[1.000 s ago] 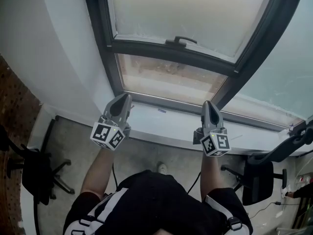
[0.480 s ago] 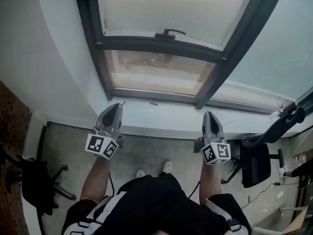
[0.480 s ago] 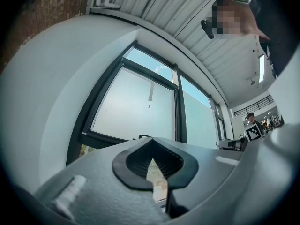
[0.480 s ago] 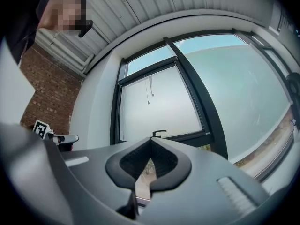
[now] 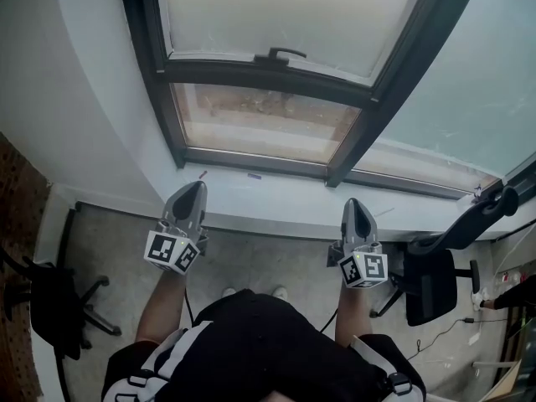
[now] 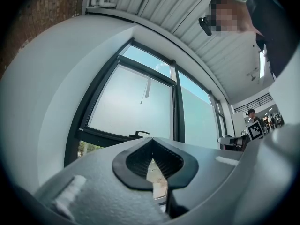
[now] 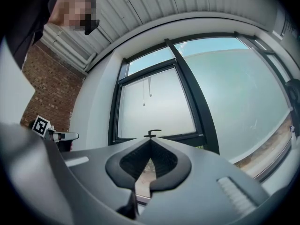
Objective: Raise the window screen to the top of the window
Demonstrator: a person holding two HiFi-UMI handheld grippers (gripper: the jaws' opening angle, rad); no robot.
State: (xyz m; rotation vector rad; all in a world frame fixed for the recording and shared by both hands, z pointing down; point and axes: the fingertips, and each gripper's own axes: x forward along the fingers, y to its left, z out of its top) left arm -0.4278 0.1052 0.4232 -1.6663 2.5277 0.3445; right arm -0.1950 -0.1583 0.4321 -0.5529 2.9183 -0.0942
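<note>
Window screen: the white frosted roll-down window screen (image 5: 276,19) covers the left pane from the top down to its dark bottom bar (image 5: 268,72). The bar lies across, left to right, and carries a black handle (image 5: 280,54). A clear strip of glass shows below it.
Left tongs (image 5: 195,189): closed together, nothing between them, before the white sill (image 5: 276,201), well apart from the handle.
Right tongs (image 5: 353,205): the same.
Room: grey floor (image 5: 251,262), black office chair (image 5: 431,287), brick wall (image 5: 17,191) at left.
Gripper views only: ribbed ceiling (image 6: 187,13).

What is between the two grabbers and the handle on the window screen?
Head view: past the left gripper and right gripper come the white windowsill, the dark lower frame, then uncovered glass below the screen's handle.
</note>
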